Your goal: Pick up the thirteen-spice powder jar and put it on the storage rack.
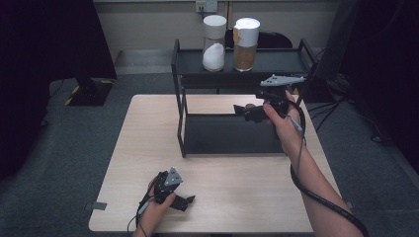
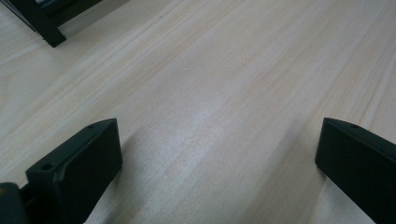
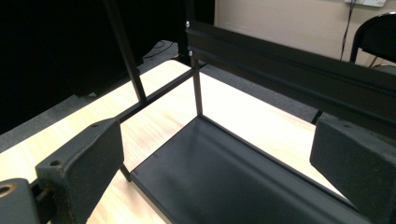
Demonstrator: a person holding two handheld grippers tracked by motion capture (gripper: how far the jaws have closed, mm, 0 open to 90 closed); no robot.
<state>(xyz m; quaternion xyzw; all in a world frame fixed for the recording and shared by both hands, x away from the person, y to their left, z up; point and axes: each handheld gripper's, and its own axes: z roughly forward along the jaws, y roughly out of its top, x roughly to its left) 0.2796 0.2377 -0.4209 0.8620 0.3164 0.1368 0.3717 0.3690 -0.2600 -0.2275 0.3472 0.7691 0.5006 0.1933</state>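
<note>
Rack (image 1: 232,133), black metal with two tiers, standing on the far half of the pale wooden tabletop (image 1: 148,148) in the high view. Upper shelf carrying two white-capped jars: white-filled jar (image 1: 214,43) on the left, brown-filled jar (image 1: 246,44) just beside it on the right. Lower shelf bare and dark. Right gripper (image 1: 245,112) held in the air at the rack's right end, between the two shelves, pointing leftward over the lower shelf; grey three-cornered plate on top, cable trailing down along the forearm. Left gripper (image 1: 184,201) low over the near edge of the tabletop, well apart from the rack, pointing right.

Left gripper view: jaws spread wide, nothing between them, looking down on bare wood grain of the tabletop (image 2: 210,93). One black foot of the rack (image 2: 44,25) in the top left corner.

Right gripper view: jaws wide apart, gripping nothing, above the near end of the rack's lower shelf (image 3: 224,177). Front rail of the upper shelf (image 3: 289,70) crossing overhead, thin black uprights at the far end, light tabletop (image 3: 154,121) beyond and beside the shelf.
</note>
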